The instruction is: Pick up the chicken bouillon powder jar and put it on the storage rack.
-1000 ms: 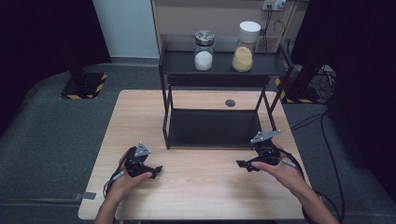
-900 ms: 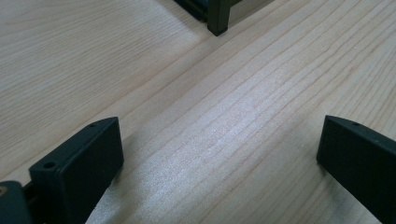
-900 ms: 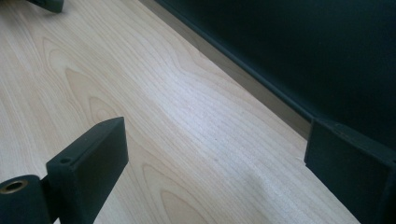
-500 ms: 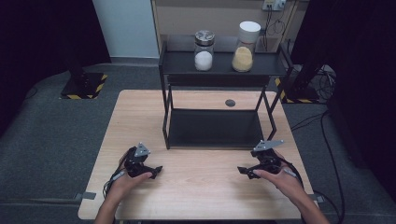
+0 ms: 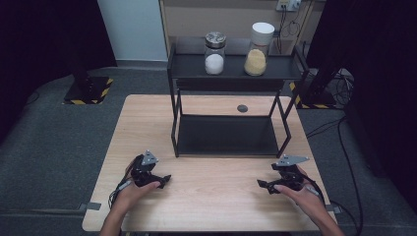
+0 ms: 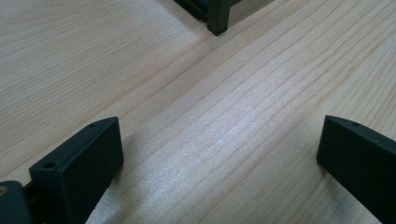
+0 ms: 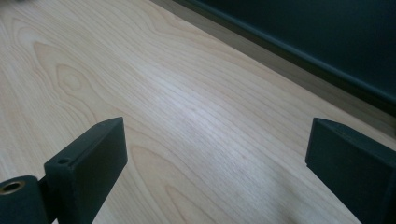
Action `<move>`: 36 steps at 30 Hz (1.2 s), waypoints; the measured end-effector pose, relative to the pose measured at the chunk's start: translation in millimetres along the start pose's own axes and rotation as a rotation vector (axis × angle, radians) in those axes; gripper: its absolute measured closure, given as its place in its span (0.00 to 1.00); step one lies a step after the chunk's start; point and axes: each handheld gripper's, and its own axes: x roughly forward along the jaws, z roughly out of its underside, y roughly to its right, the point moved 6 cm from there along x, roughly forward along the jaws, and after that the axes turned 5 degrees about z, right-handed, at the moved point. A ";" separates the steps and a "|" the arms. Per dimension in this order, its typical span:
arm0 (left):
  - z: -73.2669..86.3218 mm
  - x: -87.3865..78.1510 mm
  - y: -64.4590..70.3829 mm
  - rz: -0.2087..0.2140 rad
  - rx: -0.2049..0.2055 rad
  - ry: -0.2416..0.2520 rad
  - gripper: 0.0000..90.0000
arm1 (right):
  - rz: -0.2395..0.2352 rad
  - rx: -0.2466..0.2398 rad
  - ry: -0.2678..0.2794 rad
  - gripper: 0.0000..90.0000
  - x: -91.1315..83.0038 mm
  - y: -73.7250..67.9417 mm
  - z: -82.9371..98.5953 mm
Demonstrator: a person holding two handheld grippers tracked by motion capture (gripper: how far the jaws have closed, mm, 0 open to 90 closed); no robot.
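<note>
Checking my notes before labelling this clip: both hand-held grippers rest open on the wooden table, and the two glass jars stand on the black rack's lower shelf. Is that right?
Not quite. The two glass jars, one with white filling and one with yellow filling, stand on the top shelf of the black metal rack, as the high view shows. The left hand-held gripper and right hand-held gripper are indeed open on the light wooden table.

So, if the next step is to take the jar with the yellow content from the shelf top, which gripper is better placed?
Probably the right gripper. The yellow-filled jar stands on the right half of the black shelf, on the right gripper's side. The left gripper is farther across. Both rest open and empty on the table.
</note>
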 end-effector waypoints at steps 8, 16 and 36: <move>0.0 0.0 0.2 -0.001 -0.001 0.000 0.00 | 0.061 -0.009 -0.007 0.06 -5.3 3.1 17.0; 0.1 0.0 0.4 -0.002 -0.002 0.000 0.00 | 0.122 0.016 -0.011 0.05 -6.0 11.7 29.8; 0.3 -0.3 0.7 -0.002 -0.002 0.000 0.00 | 0.145 -0.012 -0.042 0.03 0.0 8.9 35.0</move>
